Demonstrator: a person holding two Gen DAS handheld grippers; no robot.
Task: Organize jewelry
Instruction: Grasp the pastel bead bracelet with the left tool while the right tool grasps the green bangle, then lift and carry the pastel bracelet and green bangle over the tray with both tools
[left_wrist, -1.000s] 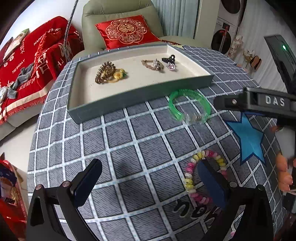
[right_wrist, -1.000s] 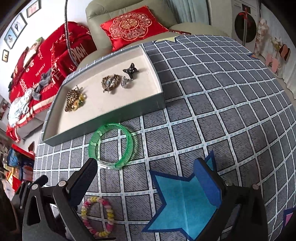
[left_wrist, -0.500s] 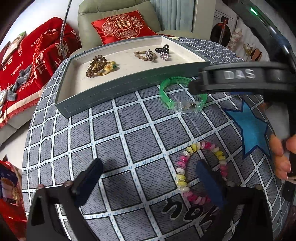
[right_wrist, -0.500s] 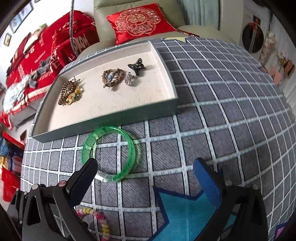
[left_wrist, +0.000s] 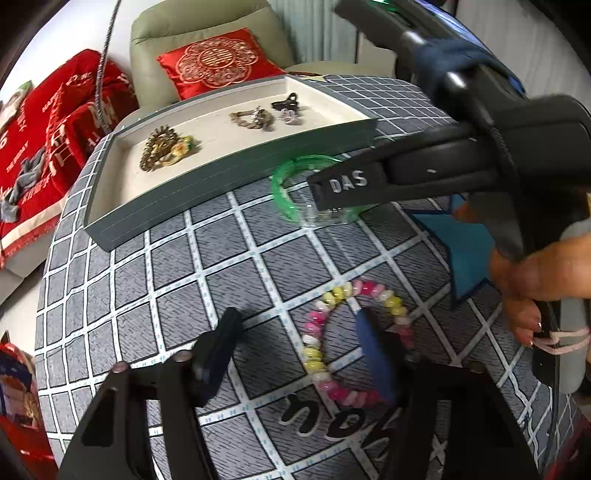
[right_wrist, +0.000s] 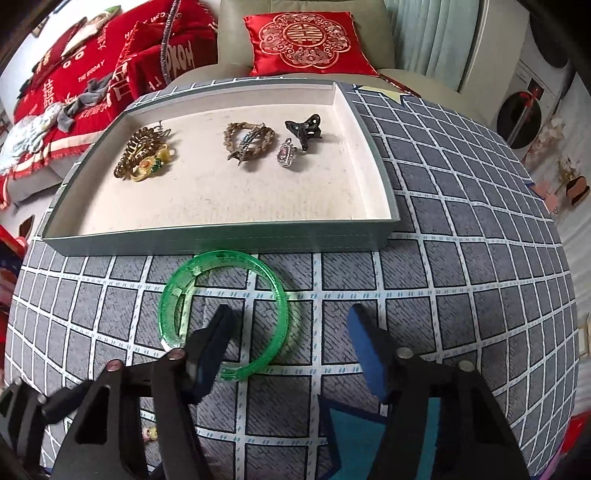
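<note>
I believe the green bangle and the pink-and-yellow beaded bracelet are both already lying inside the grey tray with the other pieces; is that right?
Not quite. The green bangle and the pink-and-yellow beaded bracelet both lie on the checked tablecloth, outside the grey tray. The right wrist view shows the bangle just in front of the tray's near wall; the left wrist view shows the bracelet nearer still. The other pieces are indeed inside.

Bangle (right_wrist: 223, 315) before tray (right_wrist: 221, 242)

Bright, even daylight, soft shadows; strong fisheye bending and dark corners, slight motion blur in both views.
</note>
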